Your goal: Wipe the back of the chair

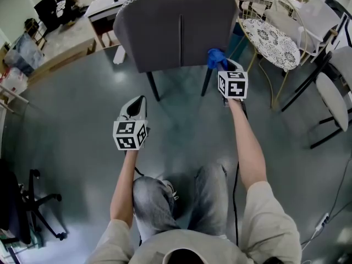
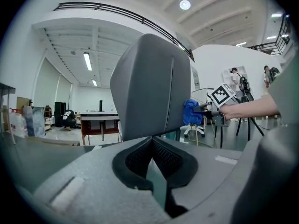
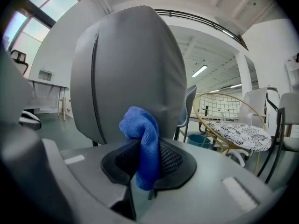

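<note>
Right gripper [image 1: 223, 66] is pinching a blue cloth [image 1: 215, 58] at the lower right corner of the chair [image 1: 176, 29] back; we can't tell if it's touching or just off. Left gripper [image 1: 136, 106] hangs lower, well apart from the chair, jaws pressed together on nothing. To do this well, we'd push the cloth flat and sweep overlapping passes toward the left edge, crossing the seam [image 1: 180, 34]. The back is grey fabric and probably drags. Chair stands on a glossy floor [image 1: 82, 92], with a wire chair [image 1: 269, 34] near on the right and a desk [image 1: 104, 4] behind.

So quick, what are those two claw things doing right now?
Left gripper: closed, holding nothing.
Right gripper: closed on the blue cloth.
</note>
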Demonstrator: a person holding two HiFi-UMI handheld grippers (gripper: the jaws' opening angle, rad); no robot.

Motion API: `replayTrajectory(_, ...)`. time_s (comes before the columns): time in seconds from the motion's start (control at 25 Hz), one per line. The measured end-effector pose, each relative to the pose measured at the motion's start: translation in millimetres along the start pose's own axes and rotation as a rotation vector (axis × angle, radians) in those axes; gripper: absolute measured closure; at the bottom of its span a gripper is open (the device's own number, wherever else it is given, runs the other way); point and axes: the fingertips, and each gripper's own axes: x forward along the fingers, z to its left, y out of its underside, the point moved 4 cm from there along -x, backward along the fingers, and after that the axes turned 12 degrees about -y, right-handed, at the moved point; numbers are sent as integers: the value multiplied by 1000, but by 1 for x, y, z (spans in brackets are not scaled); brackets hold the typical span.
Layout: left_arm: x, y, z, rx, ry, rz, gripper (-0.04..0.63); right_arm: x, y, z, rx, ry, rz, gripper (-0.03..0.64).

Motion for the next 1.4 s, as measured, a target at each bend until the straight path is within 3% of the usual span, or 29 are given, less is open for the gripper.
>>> replayTrajectory(0.2,-8,-6,7,3,-21,-7,594,-1,3,31,13,-45,-24,545)
replayTrajectory(0.44,-22,-5,22,10,-56,-5,594,27,13,107,-9,-174,-15,546)
replayTrajectory(0.76,-51,4,74,17,-156,20,594,82,22,218,-30,-362,12,546)
replayTrajectory(0.96,-68,12,109,6,-221,30,594,119,18,265,-52,-425,18,546)
replayTrajectory(1.4,-71,20,129,2,-240,34,594,151,10,280,-64,-454,13,545)
